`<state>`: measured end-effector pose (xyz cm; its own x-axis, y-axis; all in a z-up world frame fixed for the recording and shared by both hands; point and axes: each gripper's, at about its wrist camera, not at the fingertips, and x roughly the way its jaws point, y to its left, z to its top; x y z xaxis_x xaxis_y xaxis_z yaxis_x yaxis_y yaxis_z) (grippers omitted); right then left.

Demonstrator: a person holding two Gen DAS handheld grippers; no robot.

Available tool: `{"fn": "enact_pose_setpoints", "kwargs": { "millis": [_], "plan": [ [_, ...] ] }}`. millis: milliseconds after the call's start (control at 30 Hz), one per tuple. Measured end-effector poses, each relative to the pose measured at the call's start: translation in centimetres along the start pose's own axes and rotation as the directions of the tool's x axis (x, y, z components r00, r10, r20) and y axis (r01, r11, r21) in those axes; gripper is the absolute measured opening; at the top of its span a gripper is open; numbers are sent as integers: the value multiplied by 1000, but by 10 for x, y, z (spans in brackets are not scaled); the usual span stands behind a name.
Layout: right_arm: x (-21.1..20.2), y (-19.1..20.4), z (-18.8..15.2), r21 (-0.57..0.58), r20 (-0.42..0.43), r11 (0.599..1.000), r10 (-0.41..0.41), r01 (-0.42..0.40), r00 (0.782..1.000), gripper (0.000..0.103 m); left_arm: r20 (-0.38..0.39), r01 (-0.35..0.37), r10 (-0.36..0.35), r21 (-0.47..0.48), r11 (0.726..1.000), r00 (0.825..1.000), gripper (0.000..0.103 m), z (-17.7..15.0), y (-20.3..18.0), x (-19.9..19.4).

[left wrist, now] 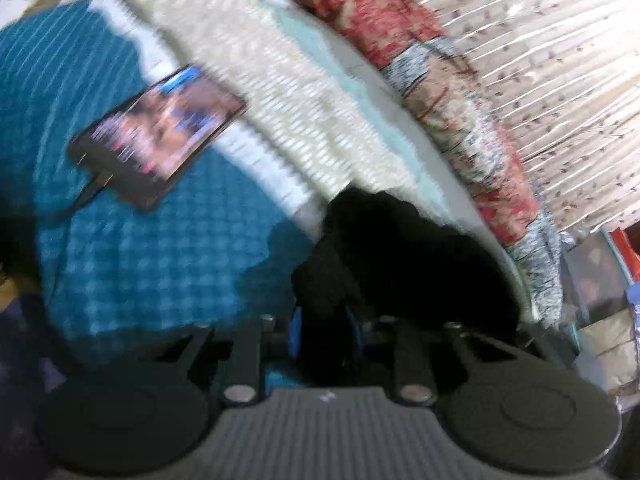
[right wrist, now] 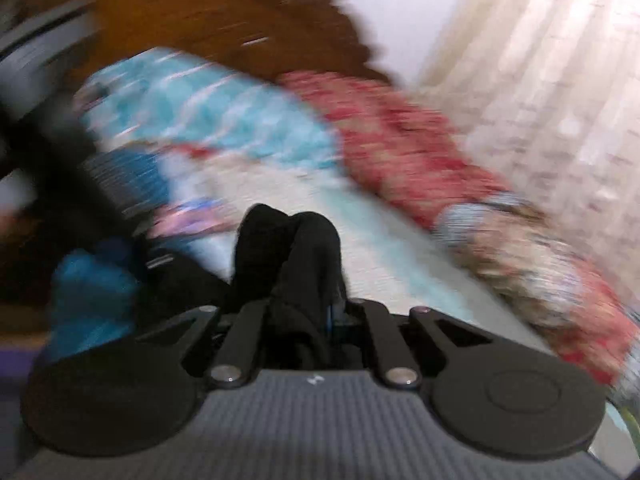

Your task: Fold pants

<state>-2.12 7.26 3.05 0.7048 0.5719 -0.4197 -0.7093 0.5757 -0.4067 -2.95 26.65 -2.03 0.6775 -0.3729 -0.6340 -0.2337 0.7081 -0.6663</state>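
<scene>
The black pants (left wrist: pixel 400 248) bunch up right in front of my left gripper (left wrist: pixel 325 320), whose jaws are shut on the cloth and mostly hidden by it. In the right wrist view my right gripper (right wrist: pixel 304 308) is shut on another bunch of the black pants (right wrist: pixel 288 248), which stands up in a fold between the fingers and trails off to the left. Both views are blurred by motion. The pants are lifted above a bed with a teal and white bedspread (left wrist: pixel 140 260).
A phone (left wrist: pixel 160 136) with a lit screen and a cable lies on the bedspread at the left. A red and beige patterned quilt (left wrist: pixel 440 92) runs along the bed's right side beside a pleated curtain (left wrist: pixel 560 60). A brown wooden headboard (right wrist: pixel 200 12) stands at the back.
</scene>
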Motion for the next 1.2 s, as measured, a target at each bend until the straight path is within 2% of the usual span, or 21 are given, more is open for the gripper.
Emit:
{"fn": "enact_pose_setpoints", "kwargs": {
  "millis": [33,100,133,233,300,400,500,600,667,700,733,767,833,900,933,967,1000,1033,1100,1133,1200],
  "plan": [
    [2,14,-5,-30,-21,998,63,-64,998,13,-17,-16,15,-13,1000,1000,22,-3,4,3],
    [5,35,-14,-73,-83,981,172,-179,982,27,-41,-3,1,-49,999,999,23,-7,12,5],
    [8,41,-18,-84,-117,974,200,-210,973,28,-51,-1,-1,-46,999,999,27,-7,13,3],
    [10,38,-19,-78,-128,975,195,-206,972,36,-46,-12,11,-25,1000,999,35,-6,12,-10],
    [13,24,-12,-22,-142,979,197,-202,970,51,0,-30,30,2,1000,1000,39,-1,12,-28],
    [9,5,-3,61,-127,979,199,-193,972,57,68,-20,19,9,1000,998,48,10,9,-49],
    [-4,-14,3,153,-93,965,230,-215,969,62,105,-19,11,74,997,994,59,28,-4,-49],
    [-13,-26,0,237,-91,947,243,-216,966,62,65,-21,12,139,990,998,90,43,-19,-24],
    [-19,-32,-4,304,-83,928,253,-218,964,62,-12,-2,4,152,988,1000,91,45,-24,-4],
    [-22,-37,-4,336,-76,916,259,-220,963,61,-54,16,-7,157,987,998,86,44,-26,6],
    [-24,-39,-4,370,-65,901,266,-224,962,61,-90,27,-13,163,986,996,72,41,-28,14],
    [-24,-39,-6,400,-53,886,277,-234,959,61,-112,34,-15,172,984,994,67,37,-30,20],
    [-18,-43,-5,439,-45,864,294,-245,955,61,-90,-3,24,221,975,996,52,29,-35,23],
    [-1,-39,-5,442,-67,862,309,-249,949,60,-64,-7,23,244,970,998,40,26,-36,19],
    [9,-36,-6,432,-82,866,315,-250,946,56,-52,-2,15,237,971,999,26,26,-37,18],
    [20,-33,-8,421,-104,873,317,-247,943,37,-37,1,8,233,972,999,17,27,-36,15],
    [32,-31,-9,415,-135,879,316,-236,939,16,-34,9,-1,230,973,999,15,29,-35,12],
    [42,-29,-11,408,-167,885,312,-222,935,16,-27,14,-8,222,975,1000,13,31,-35,10],
    [49,-25,-6,357,-179,920,235,-160,955,15,8,16,-18,238,971,1000,12,32,-41,2],
    [46,-20,0,289,-177,952,158,-103,971,15,33,18,-28,257,966,999,12,32,-46,-5],
    [30,-8,13,124,-102,992,-6,18,995,14,95,43,-73,291,956,993,12,29,-54,-21]
  ]
}}
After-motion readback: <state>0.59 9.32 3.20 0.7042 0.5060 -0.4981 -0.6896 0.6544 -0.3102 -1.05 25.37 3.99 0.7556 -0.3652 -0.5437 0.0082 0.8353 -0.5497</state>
